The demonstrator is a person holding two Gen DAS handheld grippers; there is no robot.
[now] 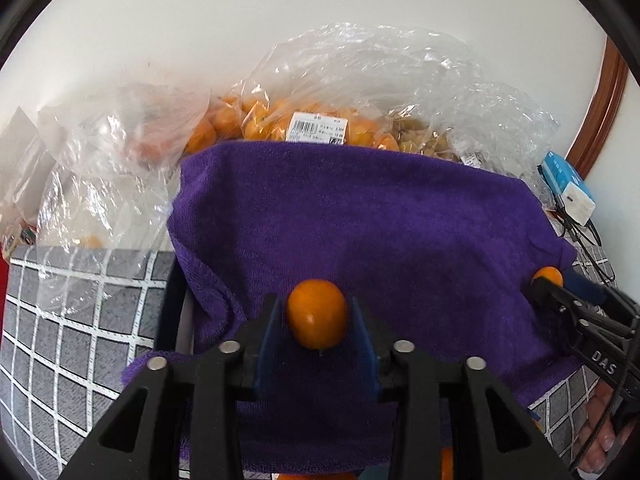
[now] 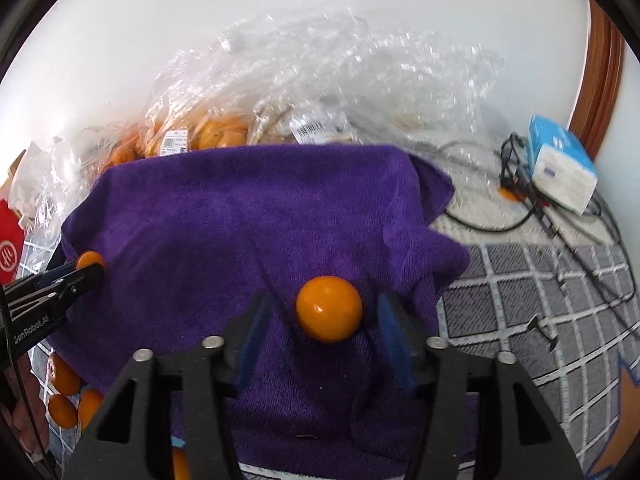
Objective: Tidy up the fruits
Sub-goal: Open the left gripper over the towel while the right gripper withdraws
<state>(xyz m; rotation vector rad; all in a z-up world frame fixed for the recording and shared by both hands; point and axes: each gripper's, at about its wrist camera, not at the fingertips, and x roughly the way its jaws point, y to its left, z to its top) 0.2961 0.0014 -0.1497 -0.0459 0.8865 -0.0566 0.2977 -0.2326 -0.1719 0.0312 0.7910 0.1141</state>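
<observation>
From the left wrist, the left hand-held gripper [image 1: 318, 318] is clamped on a smooth, oval kumquat [image 1: 318, 314] above the plush purple towel [image 1: 360, 216]; crinkled clear bags of fruit [image 1: 280, 120] wait behind, so sorting looks barely begun. From the right wrist, the right hand-held gripper [image 2: 324, 320] stands apart around a rounder glossy kumquat [image 2: 329, 308] lying on the towel, with loose ones [image 2: 64, 376] on the checked table [image 2: 540, 300].

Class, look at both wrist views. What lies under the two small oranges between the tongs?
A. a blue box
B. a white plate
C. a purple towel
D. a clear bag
C: each orange sits between tongs over the purple towel; the bags lie behind it.
</observation>
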